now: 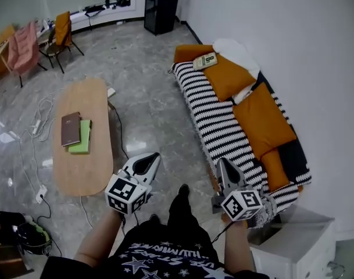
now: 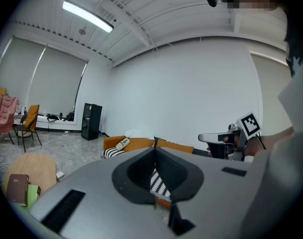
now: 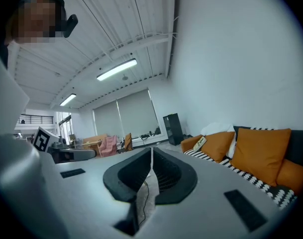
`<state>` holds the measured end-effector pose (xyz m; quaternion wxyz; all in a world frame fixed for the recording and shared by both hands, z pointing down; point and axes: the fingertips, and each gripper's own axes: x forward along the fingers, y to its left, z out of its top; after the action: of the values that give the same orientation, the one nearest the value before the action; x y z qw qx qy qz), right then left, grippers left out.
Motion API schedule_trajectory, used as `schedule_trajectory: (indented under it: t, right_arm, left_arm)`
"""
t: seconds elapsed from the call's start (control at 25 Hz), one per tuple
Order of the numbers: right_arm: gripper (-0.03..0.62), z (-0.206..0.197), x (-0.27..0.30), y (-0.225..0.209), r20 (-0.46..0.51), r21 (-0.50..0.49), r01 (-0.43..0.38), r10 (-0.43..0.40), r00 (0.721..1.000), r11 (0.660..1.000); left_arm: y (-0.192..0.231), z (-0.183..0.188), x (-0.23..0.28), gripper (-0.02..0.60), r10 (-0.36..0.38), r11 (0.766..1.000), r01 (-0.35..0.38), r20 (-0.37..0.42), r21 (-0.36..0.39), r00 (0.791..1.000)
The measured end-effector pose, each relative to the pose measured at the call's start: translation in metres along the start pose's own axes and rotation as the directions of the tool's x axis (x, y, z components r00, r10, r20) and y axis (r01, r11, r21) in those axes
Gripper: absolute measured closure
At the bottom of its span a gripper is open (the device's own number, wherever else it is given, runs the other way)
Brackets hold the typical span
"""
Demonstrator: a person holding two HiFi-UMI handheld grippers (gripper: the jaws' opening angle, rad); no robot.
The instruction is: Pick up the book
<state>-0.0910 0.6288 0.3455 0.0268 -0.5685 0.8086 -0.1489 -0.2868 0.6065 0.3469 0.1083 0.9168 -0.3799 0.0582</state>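
Left tool (image 1: 155, 155) and right tool (image 1: 221, 161) closed, empty; brown book (image 1: 71, 128) lies lengthwise along table (image 1: 83, 168).

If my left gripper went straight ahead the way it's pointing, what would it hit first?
Likely the sofa's striped cover, showing just beyond the shut left gripper; depth is unclear.

To your left stands the coffee table (image 1: 78, 173). On its far half lie two books, the left book (image 1: 70, 128) overlapping the right book (image 1: 83, 141). To your right the sofa (image 1: 214, 124) runs along the wall, and a small book (image 1: 204, 61) rests on the cushion (image 1: 191, 52) at its far end. Beyond it, a cabinet (image 1: 162, 4) stands against the far wall, with chairs (image 1: 60, 34) at far left.
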Motion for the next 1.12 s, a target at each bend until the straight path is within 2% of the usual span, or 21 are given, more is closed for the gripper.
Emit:
schedule_trajectory:
  t: [0.24, 0.44, 0.56, 0.68, 0.76, 0.88, 1.12]
  right_arm:
    - [0.566, 0.01, 0.061, -0.04, -0.022, -0.002, -0.046, 0.046, 0.999, 0.999]
    - [0.566, 0.022, 0.115, -0.083, -0.039, 0.024, -0.079, 0.08, 0.996, 0.997]
    - [0.565, 0.03, 0.137, -0.115, -0.049, 0.027, -0.085, 0.087, 0.995, 0.996]
    - [0.565, 0.037, 0.155, -0.141, -0.055, 0.047, -0.08, 0.083, 0.995, 0.996]
    - [0.566, 0.041, 0.167, -0.152, -0.056, 0.051, -0.094, 0.097, 0.994, 0.994]
    - [0.565, 0.048, 0.183, -0.173, -0.066, 0.034, -0.115, 0.117, 0.991, 0.993]
    - [0.565, 0.06, 0.211, -0.198, -0.086, 0.02, -0.138, 0.139, 0.987, 0.99]
  left_arm:
    - [0.034, 0.007, 0.049, 0.574, 0.06, 0.998, -0.06, -0.023, -0.015, 0.998]
    - [0.046, 0.017, 0.113, 0.575, 0.054, 0.998, -0.055, -0.065, -0.009, 0.996]
    - [0.042, 0.027, 0.156, 0.575, 0.021, 0.999, -0.024, -0.079, -0.031, 0.997]
    - [0.044, 0.04, 0.19, 0.574, 0.022, 1.0, -0.023, -0.079, -0.009, 0.997]
    - [0.053, 0.047, 0.206, 0.575, 0.051, 0.999, -0.053, -0.07, -0.013, 0.996]
    - [0.062, 0.051, 0.23, 0.574, 0.075, 0.995, -0.078, -0.053, -0.062, 0.996]
    - [0.066, 0.051, 0.256, 0.574, 0.078, 0.996, -0.081, -0.07, -0.044, 0.995]
